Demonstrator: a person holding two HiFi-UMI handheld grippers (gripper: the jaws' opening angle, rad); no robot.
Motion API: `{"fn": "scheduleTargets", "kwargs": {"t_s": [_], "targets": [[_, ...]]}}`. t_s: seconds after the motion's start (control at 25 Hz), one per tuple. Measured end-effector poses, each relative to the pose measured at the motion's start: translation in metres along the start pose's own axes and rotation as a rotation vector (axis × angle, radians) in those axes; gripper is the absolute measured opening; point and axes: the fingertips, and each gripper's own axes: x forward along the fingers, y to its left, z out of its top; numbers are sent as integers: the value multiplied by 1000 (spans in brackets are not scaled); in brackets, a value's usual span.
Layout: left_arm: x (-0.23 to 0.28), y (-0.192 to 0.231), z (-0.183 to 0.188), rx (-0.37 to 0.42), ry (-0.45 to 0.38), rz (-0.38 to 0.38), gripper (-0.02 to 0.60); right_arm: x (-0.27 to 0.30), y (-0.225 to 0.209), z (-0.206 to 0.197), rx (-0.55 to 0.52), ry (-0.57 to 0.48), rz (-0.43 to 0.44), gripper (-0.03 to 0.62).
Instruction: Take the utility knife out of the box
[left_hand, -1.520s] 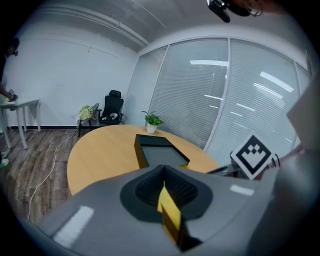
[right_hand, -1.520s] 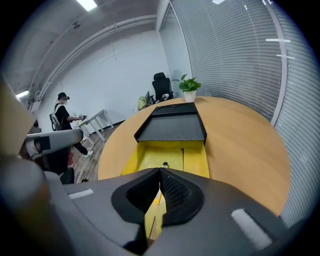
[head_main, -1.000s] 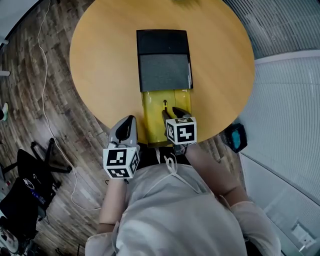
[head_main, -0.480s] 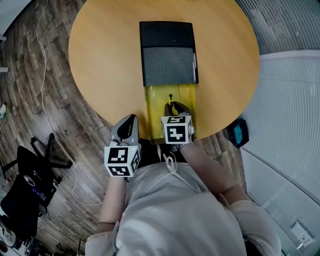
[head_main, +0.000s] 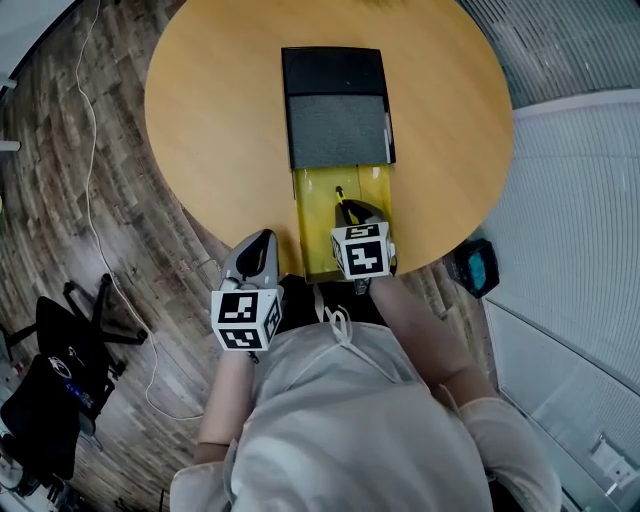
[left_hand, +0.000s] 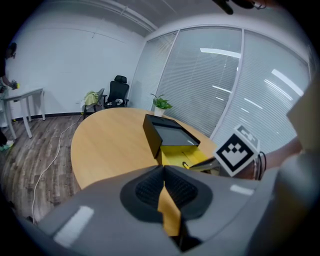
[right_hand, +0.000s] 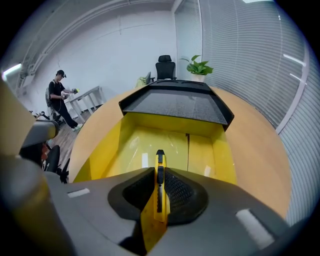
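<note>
A black box (head_main: 335, 110) lies on the round wooden table (head_main: 220, 120) with its yellow inner tray (head_main: 312, 230) slid out toward me. The yellow utility knife (right_hand: 159, 185) lies lengthwise in the tray, its black tip (head_main: 339, 192) poking out past my right gripper (head_main: 355, 212). The right gripper (right_hand: 159, 172) points steeply down into the tray; its jaws are closing, and the pads (right_hand: 177, 190) touch the knife on both sides. My left gripper (head_main: 258, 245) hovers at the table's near edge left of the tray, shut with nothing held (left_hand: 164, 172).
The table edge runs just under both grippers. A black office chair (head_main: 60, 340) and a white cable (head_main: 95, 220) are on the wood floor at left. A teal object (head_main: 470, 272) sits at right. A person (right_hand: 60, 95) stands far off by a desk.
My right gripper's jaws went from wide open to closed in around the knife, and the gripper rolled slightly over the tray. The left gripper barely shifted.
</note>
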Motion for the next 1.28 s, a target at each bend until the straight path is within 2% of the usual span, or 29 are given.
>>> {"fn": "scheduleTargets", "kwargs": {"t_s": [0.16, 0.44, 0.68, 0.88, 1.28], "targets": [[-10, -3, 8, 7, -31, -5, 6, -12, 3, 0, 10, 6, 12, 63], [-24, -17, 26, 34, -79, -18, 6, -64, 12, 25, 9, -126, 57, 63], [-53, -39, 58, 59, -175, -49, 6, -129, 19, 57, 37, -333, 111, 63], [-76, -55, 97, 99, -283, -62, 6, -188, 17, 90, 32, -514, 102, 63], [-123, -82, 150, 172, -434, -57, 6, -282, 18, 119, -27, -717, 96, 63]]}}
